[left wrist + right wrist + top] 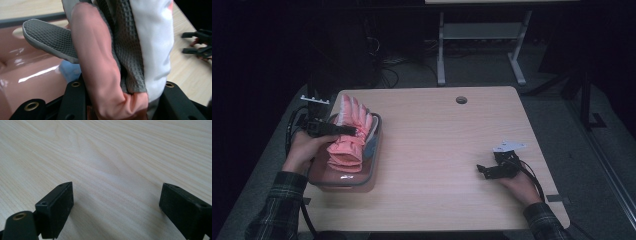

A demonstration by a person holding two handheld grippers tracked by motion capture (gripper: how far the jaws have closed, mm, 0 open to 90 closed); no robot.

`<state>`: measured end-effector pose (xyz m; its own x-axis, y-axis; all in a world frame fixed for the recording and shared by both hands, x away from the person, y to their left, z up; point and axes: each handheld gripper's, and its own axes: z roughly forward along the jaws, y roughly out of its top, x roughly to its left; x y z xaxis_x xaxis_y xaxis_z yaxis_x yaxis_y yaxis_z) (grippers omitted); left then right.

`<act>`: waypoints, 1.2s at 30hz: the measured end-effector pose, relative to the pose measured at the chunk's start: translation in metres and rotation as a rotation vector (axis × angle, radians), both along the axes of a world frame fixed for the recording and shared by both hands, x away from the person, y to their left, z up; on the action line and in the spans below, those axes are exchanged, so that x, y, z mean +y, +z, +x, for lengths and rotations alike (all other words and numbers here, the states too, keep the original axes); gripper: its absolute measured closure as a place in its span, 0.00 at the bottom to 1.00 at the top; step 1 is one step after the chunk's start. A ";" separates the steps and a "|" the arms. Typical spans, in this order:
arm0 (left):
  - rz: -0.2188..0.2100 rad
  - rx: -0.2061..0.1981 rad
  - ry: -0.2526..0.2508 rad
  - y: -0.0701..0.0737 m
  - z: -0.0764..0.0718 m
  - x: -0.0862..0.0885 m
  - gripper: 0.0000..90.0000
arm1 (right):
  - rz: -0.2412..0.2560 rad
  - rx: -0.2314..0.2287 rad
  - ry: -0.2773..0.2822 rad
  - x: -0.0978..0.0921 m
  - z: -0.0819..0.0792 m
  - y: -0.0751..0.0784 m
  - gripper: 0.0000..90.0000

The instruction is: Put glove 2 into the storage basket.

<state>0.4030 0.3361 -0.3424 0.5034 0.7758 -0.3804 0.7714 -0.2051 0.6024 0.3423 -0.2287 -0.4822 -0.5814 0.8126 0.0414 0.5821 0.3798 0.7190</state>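
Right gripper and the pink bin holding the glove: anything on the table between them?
No. In the high view only bare light wooden table lies between the right gripper and the pink plastic bin.

Camera layout: one overhead, two gripper-mounted.
High view looks forward and down over the whole table; both gripper views sit close, sharing its pale wood surface.

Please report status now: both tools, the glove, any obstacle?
Left tool shut on pink glove over pink bin. Right tool open, empty, on table. No obstacle seen.
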 end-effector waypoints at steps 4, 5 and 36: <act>0.021 0.027 0.016 -0.014 0.005 0.000 0.64 | 0.003 0.001 -0.002 0.000 0.000 0.000 0.13; 0.031 0.034 0.021 -0.018 0.006 0.000 0.64 | 0.003 0.000 -0.002 0.000 0.000 0.000 0.13; 0.045 0.063 0.032 -0.055 0.017 0.004 0.21 | -0.002 -0.006 0.001 0.000 0.000 0.000 0.13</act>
<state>0.4200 0.3397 -0.3969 0.4544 0.8081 -0.3749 0.8142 -0.2059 0.5429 0.3426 -0.2289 -0.4824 -0.5825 0.8120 0.0366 0.5776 0.3819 0.7214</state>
